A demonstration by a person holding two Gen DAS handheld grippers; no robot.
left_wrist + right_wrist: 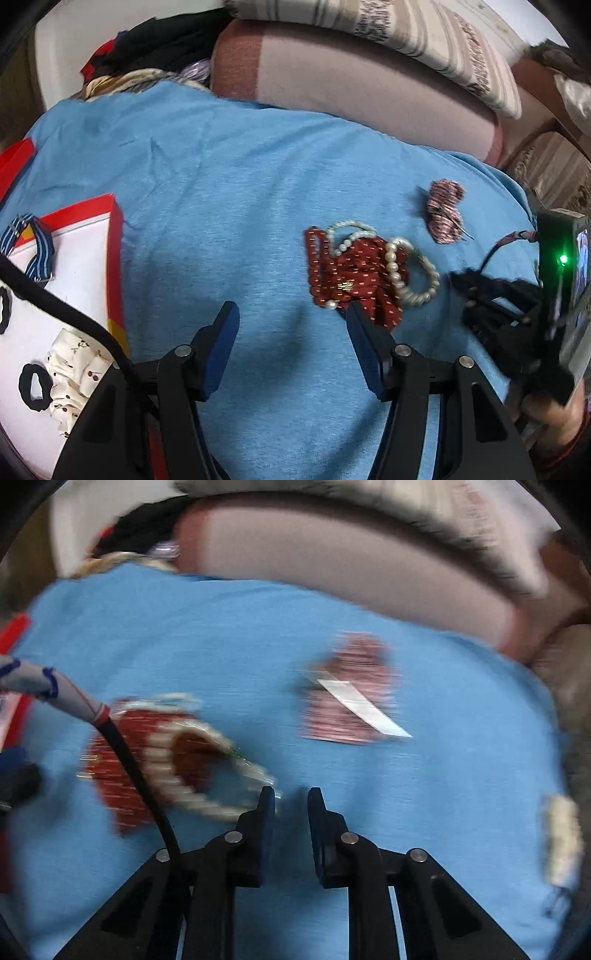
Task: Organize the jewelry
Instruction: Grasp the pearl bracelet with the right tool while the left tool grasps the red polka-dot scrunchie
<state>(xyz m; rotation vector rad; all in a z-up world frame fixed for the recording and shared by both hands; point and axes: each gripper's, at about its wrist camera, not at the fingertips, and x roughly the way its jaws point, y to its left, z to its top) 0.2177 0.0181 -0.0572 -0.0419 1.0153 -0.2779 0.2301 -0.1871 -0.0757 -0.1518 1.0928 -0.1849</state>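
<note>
Jewelry sits in a small heap on the blue cloth [258,166]: two pearl bracelets [395,266] lie tangled over a dark red dotted scrunchie [354,277], one strand curling over its upper edge, the other looping off its right side. Just beyond the heap, up and to the right, a pink striped hair clip [445,216] lies apart from it on the cloth.

Right beside the heap's near edge hangs the left gripper [291,314], fingers well apart with nothing between them; its right fingertip is at the scrunchie's lower edge, though contact cannot be judged.

To the right of the heap is the right gripper [290,794], its view heavily blurred. Its fingers stand close together with a narrow gap and only blue cloth showing between them; the pearl loop lies just beside its left fingertip.

At the far left, a red-rimmed white box [114,236] holds a striped strap [37,251], black hair ties [33,387] and a cream printed scrunchie [74,373]. Cushions [369,92] and piled clothes [159,44] lie behind the cloth.
</note>
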